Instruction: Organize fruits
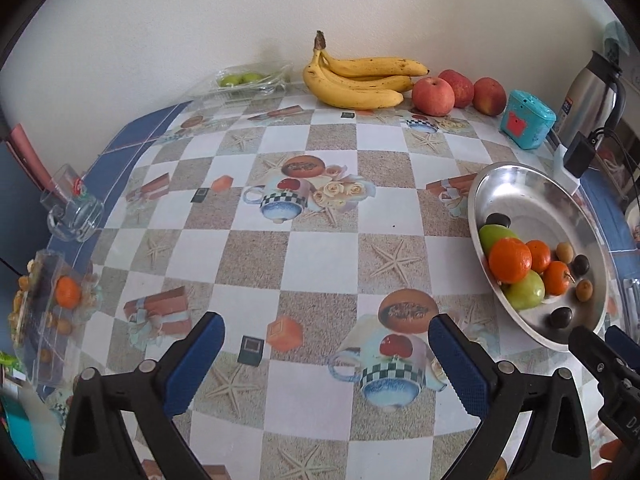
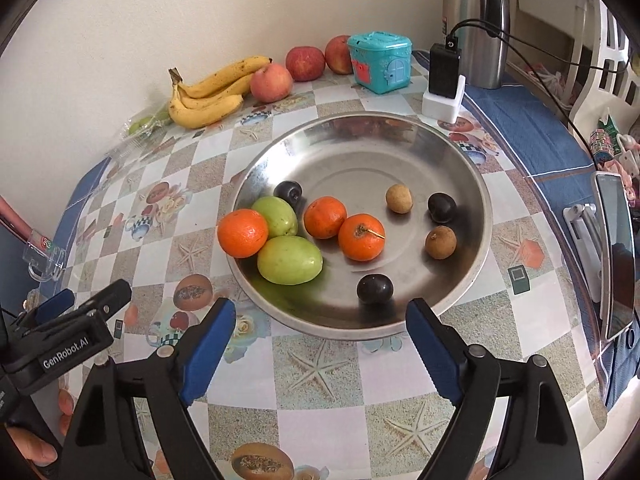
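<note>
Hovering spread and empty: right gripper (image 2: pixel 320 344) at steel dish (image 2: pixel 472 184) | left gripper (image 1: pixel 326 354) spread, empty, over tablecloth (image 1: pixel 320 256) | dish holds tangerines (image 2: pixel 362 237), green fruits (image 2: pixel 289 260), dark plums (image 2: pixel 375 288) | bananas (image 1: pixel 356 80), apples (image 1: pixel 433 96) by wall

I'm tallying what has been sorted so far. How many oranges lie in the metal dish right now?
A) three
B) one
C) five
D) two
A: the right wrist view shows three oranges in the metal dish, one at its left rim and two nearer the middle, among green fruits and small dark and brown ones.
</note>
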Motion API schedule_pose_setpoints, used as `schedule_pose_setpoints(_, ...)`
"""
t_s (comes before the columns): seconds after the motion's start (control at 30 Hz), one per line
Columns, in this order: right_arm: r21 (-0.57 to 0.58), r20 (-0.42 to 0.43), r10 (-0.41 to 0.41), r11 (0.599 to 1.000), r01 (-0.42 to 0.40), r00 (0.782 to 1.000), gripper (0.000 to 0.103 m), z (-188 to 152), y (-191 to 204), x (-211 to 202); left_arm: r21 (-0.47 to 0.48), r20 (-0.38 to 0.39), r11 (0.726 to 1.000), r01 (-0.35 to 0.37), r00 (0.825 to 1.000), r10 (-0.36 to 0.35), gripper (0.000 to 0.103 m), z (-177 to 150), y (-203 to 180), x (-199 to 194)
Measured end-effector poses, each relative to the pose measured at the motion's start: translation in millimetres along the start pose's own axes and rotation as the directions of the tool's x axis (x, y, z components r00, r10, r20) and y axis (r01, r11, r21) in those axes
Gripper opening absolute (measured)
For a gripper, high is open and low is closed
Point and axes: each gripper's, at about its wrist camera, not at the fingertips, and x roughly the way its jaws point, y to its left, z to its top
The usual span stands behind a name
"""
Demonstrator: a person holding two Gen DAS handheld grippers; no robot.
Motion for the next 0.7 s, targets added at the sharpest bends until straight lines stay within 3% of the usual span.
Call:
schedule_pose_setpoints(0.2, -0.008, 0.005, 0.011, 1.0, -0.011, 1.0, 0.087, -7.8, 2.1, -6.6, -0.043, 0.015, 0.999, -0.024, 1.0, 0.025, 0.103, -7.3, 8.3, -11.8)
schedule_pose_setpoints(0.3, -0.011, 0.015, 0.014, 1.0, -0.014, 1.0, 0.087, -9.7, 3.0, -10.0, -0.055, 0.006, 0.998, 0.01, 1.0, -0.01, 0.103, -11.3, 9.9, -14.9)
schedule_pose_setpoints(0.7, -0.021, 0.025, 0.0, 1.0, 0.001, 1.0, 0.087, -11.7, 4.9, -10.9, -0.013, -0.013, 0.999, -0.047, 0.999, 0.046, 0.103, -16.5, 5.8, -17.2)
